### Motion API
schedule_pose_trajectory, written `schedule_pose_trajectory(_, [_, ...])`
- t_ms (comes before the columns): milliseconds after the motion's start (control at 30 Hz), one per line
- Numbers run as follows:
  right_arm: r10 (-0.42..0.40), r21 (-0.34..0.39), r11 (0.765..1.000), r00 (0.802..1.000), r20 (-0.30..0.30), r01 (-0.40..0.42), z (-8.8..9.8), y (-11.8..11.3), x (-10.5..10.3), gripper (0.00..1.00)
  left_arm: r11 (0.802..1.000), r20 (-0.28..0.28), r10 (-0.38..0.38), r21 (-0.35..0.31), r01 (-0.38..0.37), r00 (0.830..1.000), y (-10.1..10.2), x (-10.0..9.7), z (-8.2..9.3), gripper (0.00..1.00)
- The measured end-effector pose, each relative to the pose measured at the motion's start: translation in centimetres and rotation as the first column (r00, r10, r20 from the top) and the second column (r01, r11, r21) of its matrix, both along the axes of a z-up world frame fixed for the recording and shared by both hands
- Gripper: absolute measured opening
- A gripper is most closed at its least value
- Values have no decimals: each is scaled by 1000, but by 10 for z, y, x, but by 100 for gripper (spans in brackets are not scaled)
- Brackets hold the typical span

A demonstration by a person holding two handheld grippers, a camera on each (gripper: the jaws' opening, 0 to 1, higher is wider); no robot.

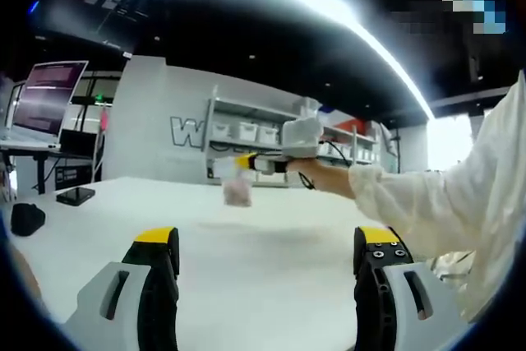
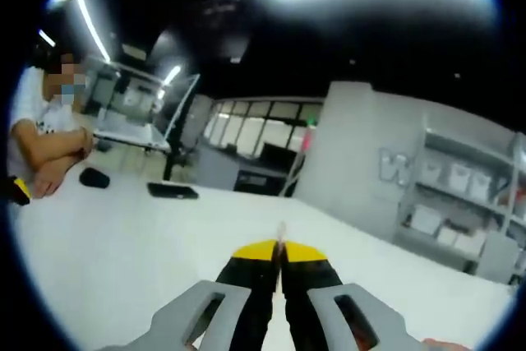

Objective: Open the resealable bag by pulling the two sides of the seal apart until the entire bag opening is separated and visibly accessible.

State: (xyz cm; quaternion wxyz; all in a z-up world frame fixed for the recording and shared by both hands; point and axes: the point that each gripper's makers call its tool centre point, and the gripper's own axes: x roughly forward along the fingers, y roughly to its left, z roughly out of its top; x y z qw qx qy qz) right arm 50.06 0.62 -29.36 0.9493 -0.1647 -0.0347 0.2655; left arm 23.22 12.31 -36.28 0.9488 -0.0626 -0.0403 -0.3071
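In the left gripper view a small clear resealable bag point(image 1: 238, 192) hangs in the air above the white table point(image 1: 271, 269). A hand in a white sleeve point(image 1: 427, 203) reaches in from the right with my right gripper point(image 1: 244, 163), whose yellow tips are shut on the bag's top edge. My left gripper point(image 1: 267, 240) stands open near the table's front, well short of the bag, with nothing between its jaws. In the right gripper view my right gripper point(image 2: 280, 249) has its jaws pressed together, and a thin sliver of the bag point(image 2: 281, 231) pokes out between the tips.
A laptop point(image 1: 49, 96) stands at the far left, with a black mouse point(image 1: 25, 218) and a flat black item point(image 1: 78, 195) near it. Shelves with white bins point(image 1: 246, 131) line the back wall. A seated person point(image 2: 45, 145) rests folded arms on the table's far left edge.
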Motion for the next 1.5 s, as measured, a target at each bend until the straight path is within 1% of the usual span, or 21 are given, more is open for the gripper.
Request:
schedule_pose_trajectory(167, [-7, 10, 1000, 1000, -10, 7, -2, -7, -1, 0, 1000, 0, -3, 2, 3, 1000, -1, -1, 0, 85])
schedule_pose_trajectory(367, [8, 58, 998, 1000, -29, -7, 0, -9, -6, 0, 1000, 0, -1, 1, 1, 1000, 0, -1, -1, 85])
schedule_pose_trajectory(567, [23, 51, 998, 999, -27, -22, 0, -10, -14, 0, 1000, -4, 2, -1, -2, 1000, 1, -1, -2, 85])
schedule_pose_trajectory(833, [52, 76, 996, 998, -39, -49, -1, -10, -25, 0, 1000, -7, 2, -3, -2, 1000, 0, -1, -4, 85])
schedule_pose_trajectory(1267, [75, 72, 995, 996, -39, -72, -3, -14, -44, 0, 1000, -12, 1, -2, -1, 1000, 0, -1, -6, 85])
schedule_pose_trajectory(1500, [83, 69, 994, 996, -36, -80, -2, -16, -55, 0, 1000, -6, 1, 1, -1, 1000, 1, -1, -3, 85])
